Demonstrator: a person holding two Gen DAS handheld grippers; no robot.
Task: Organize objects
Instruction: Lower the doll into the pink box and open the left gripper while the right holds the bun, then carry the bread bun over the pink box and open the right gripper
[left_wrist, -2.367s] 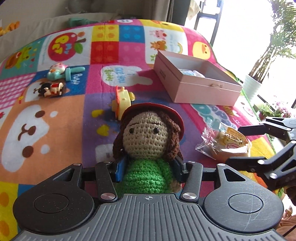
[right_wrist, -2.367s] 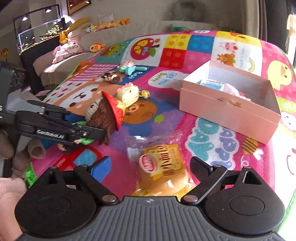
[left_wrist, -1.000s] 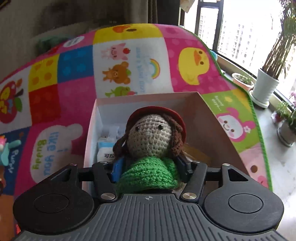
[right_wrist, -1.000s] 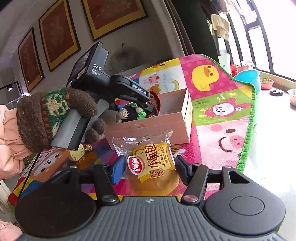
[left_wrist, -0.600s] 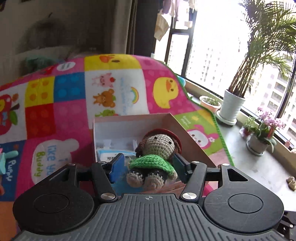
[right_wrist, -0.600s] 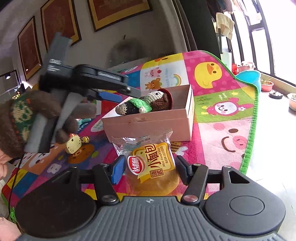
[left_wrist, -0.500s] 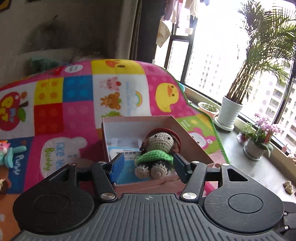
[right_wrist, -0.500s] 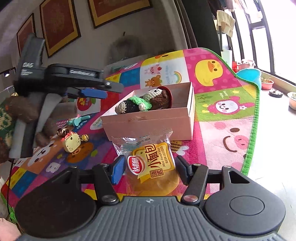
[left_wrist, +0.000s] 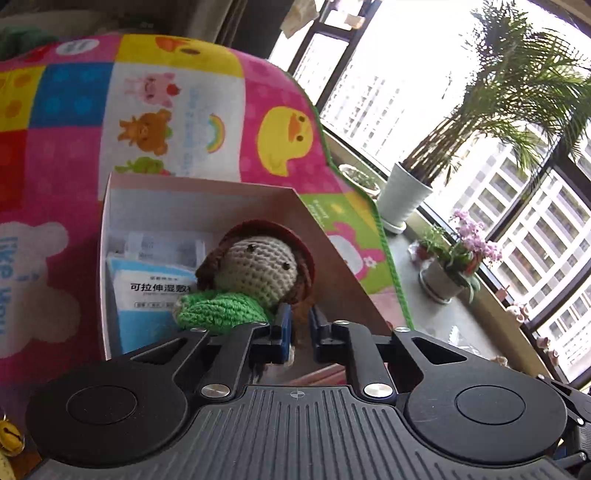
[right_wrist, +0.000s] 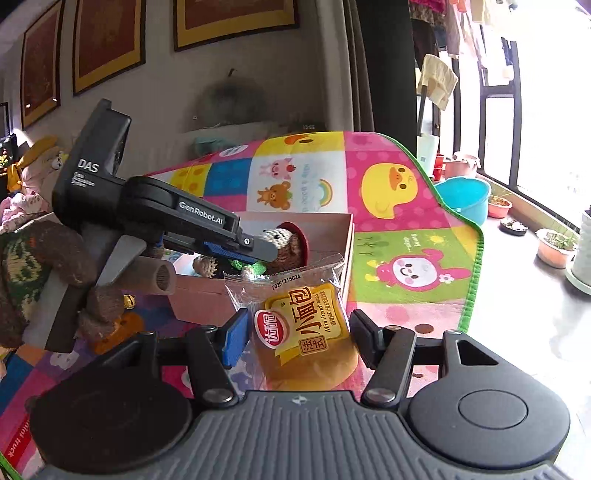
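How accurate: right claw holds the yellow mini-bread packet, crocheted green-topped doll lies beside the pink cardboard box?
Left wrist view: the crocheted green-topped doll lies inside the pink cardboard box, not beside it. Right claw does hold the yellow mini-bread packet.

The right gripper (right_wrist: 297, 338) holds a packaged bread bun (right_wrist: 306, 328) between its jaws, just in front of the pink box (right_wrist: 347, 236) on the play mat (right_wrist: 406, 258). Above the box's left part, the left gripper (right_wrist: 267, 254) reaches in from the left, its tips beside the crochet doll (right_wrist: 282, 245) lying inside the box. A blue basin (right_wrist: 465, 197) sits beyond the box, off the mat's far right edge.
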